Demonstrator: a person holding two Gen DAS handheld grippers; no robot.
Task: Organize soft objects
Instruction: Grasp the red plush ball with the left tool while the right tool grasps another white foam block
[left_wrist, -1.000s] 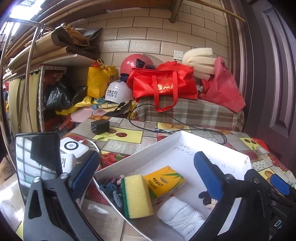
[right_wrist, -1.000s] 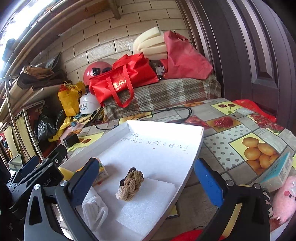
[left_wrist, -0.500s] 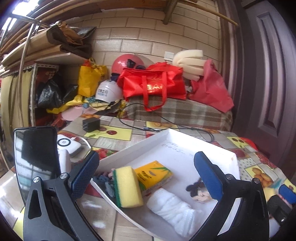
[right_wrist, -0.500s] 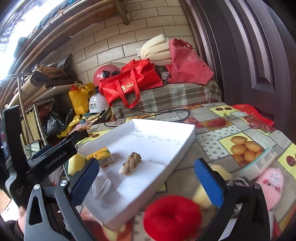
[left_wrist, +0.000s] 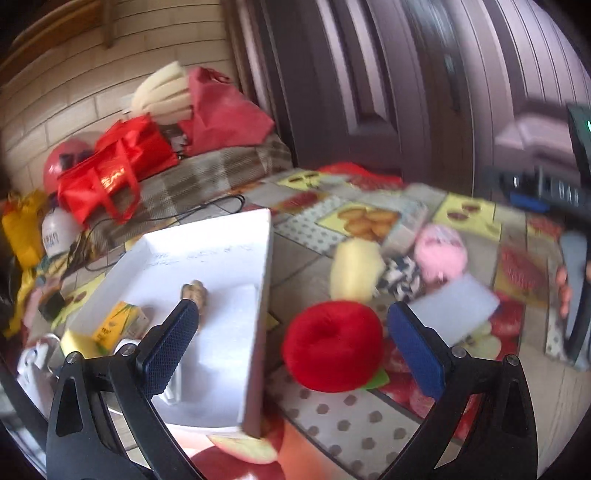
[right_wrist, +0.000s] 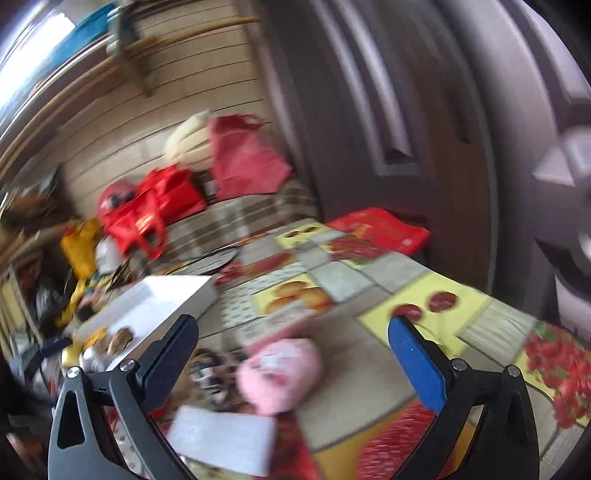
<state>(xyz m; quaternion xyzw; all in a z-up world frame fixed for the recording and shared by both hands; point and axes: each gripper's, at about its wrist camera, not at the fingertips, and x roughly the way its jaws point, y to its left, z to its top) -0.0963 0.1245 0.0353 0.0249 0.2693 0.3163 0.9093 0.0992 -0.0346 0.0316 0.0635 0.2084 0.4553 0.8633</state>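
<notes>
Ball (left_wrist: 334, 345), red, round, dimpled centre

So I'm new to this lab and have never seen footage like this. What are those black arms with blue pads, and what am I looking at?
There is no robot: a person holds a hand-held gripper in each hand, with a fisheye camera looking along its two fingers. One picture comes from the left hand-held gripper, the other from the right hand-held gripper. Both are open and hold nothing. On the fruit-patterned tablecloth stands a white tray with a braided rope knot and a yellow tissue pack inside. Beside it lie soft things: a red ball, a pink plush and a pale yellow sponge. The right view is blurred.
</notes>
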